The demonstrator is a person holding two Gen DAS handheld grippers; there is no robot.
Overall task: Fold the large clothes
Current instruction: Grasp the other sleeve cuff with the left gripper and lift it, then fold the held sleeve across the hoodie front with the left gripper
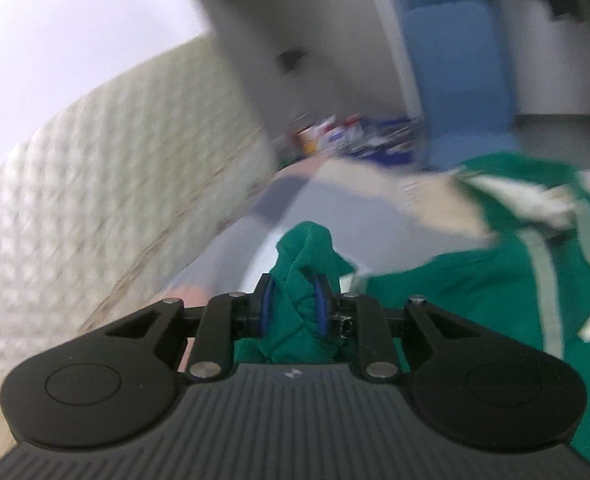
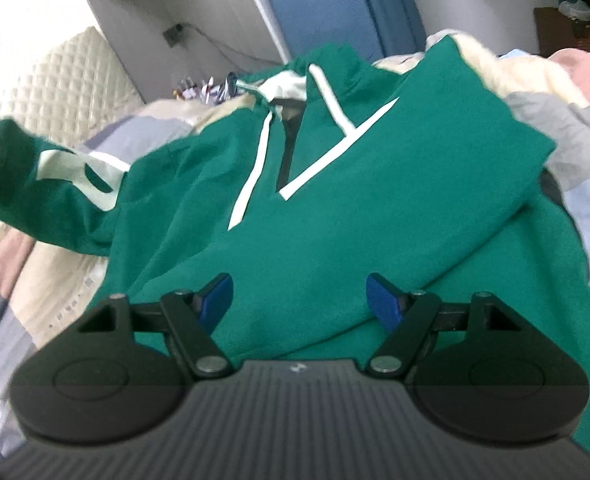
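Observation:
A green hoodie (image 2: 335, 184) with white drawstrings and white stripes lies spread over a patchwork quilt (image 2: 575, 152). My left gripper (image 1: 295, 300) is shut on a bunched fold of the green fabric (image 1: 307, 252), which fills the gap between its blue pads, lifted above the bed. The rest of the hoodie (image 1: 495, 280) trails to the right in the left wrist view. My right gripper (image 2: 299, 300) hovers open just above the hoodie's lower body, blue pads wide apart with nothing pinched. A sleeve (image 2: 23, 168) with a white band is raised at the far left.
A quilted cream headboard (image 1: 95, 180) rises on the left. A white wall with a socket (image 2: 173, 34) and a blue panel (image 2: 335, 12) stand behind the bed. Small cluttered items (image 1: 347, 136) sit beyond the bed's far end.

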